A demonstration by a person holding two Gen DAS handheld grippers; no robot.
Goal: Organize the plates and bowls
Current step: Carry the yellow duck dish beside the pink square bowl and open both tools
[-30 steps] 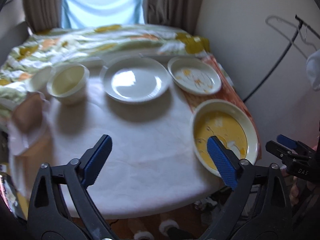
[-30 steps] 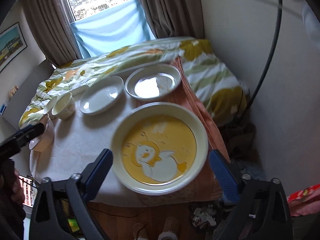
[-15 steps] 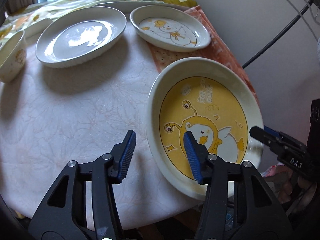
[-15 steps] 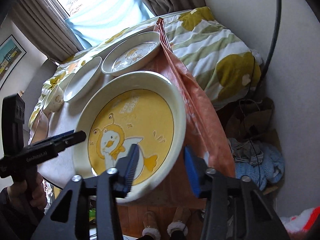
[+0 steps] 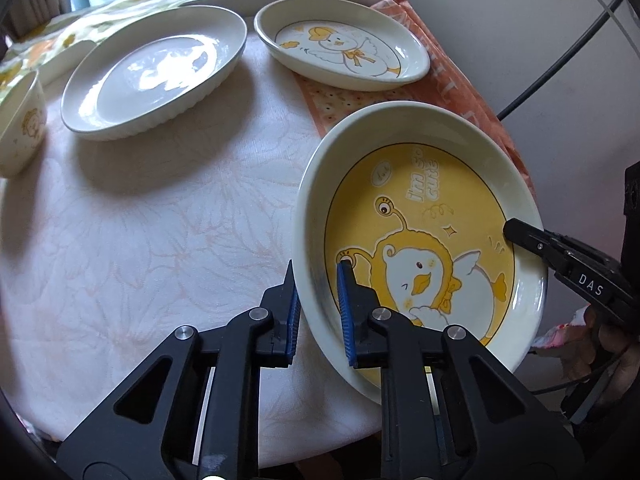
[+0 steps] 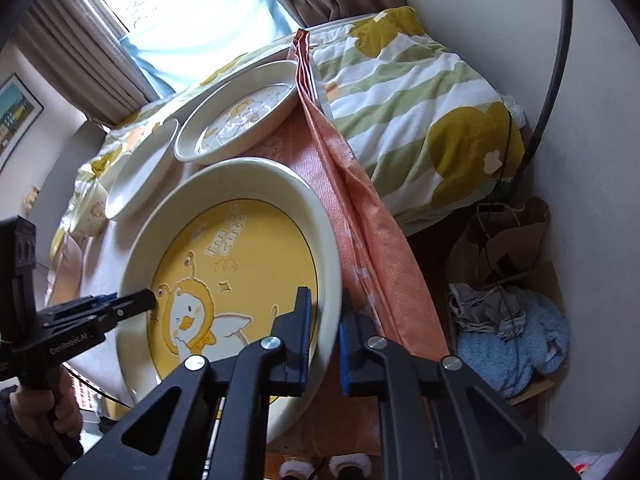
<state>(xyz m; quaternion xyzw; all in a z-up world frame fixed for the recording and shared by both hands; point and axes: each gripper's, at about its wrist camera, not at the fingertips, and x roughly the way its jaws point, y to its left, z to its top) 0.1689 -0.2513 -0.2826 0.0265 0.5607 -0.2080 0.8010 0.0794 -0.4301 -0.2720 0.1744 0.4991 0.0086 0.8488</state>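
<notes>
A large cream dish with a yellow duck picture [image 5: 424, 236] sits at the table's right front edge, also seen in the right wrist view [image 6: 232, 264]. My left gripper [image 5: 318, 300] is shut on its left rim, one pad inside and one outside. My right gripper [image 6: 325, 320] is shut on its right rim. Farther back are a plain white oval dish [image 5: 156, 68], a smaller white duck dish [image 5: 344, 48] and a small duck bowl [image 5: 20, 128] at the far left.
The round table [image 5: 160, 220] has a white cloth, with an orange cloth [image 6: 360, 208] hanging off the right side. A bed with a green and yellow quilt [image 6: 420, 100] lies behind. A paper bag and blue towel [image 6: 512, 312] are on the floor at right.
Both grippers have closed from wide open onto opposite rims of the yellow duck dish and moved in close to it.
</notes>
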